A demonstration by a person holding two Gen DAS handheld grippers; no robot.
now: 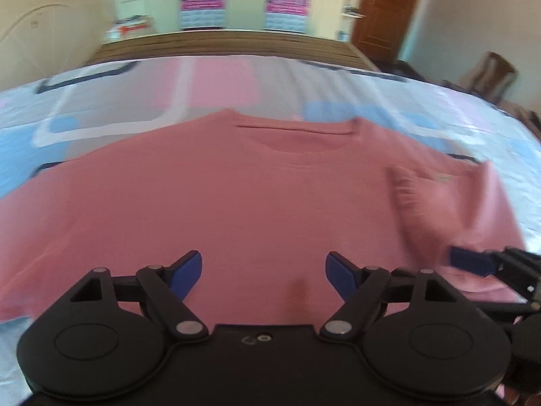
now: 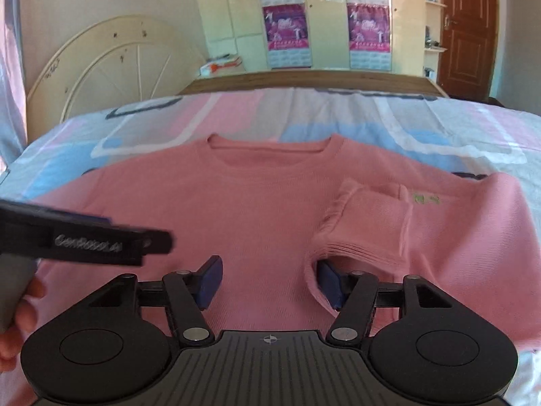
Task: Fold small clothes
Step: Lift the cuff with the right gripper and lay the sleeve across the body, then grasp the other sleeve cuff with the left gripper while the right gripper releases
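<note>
A pink long-sleeved sweater [image 1: 236, 196] lies flat on the bed, neckline away from me; it also fills the right wrist view [image 2: 257, 209]. Its right sleeve [image 2: 368, 223] is folded in over the body, cuff toward me. My left gripper [image 1: 263, 272] is open and empty, just above the sweater's lower middle. My right gripper [image 2: 268, 282] is open, and the folded sleeve's cuff lies against its right finger [image 2: 329, 282]. The right gripper also shows at the right edge of the left wrist view [image 1: 473, 262]. The left gripper's body crosses the left of the right wrist view [image 2: 84, 238].
The sweater rests on a bedspread [image 2: 422, 128] patterned in pink, blue and white. A wooden footboard [image 2: 304, 79] runs behind it. Beyond stand a wardrobe with posters [image 2: 287, 27], a brown door [image 2: 468, 30] and a cream headboard [image 2: 101, 64] against the wall.
</note>
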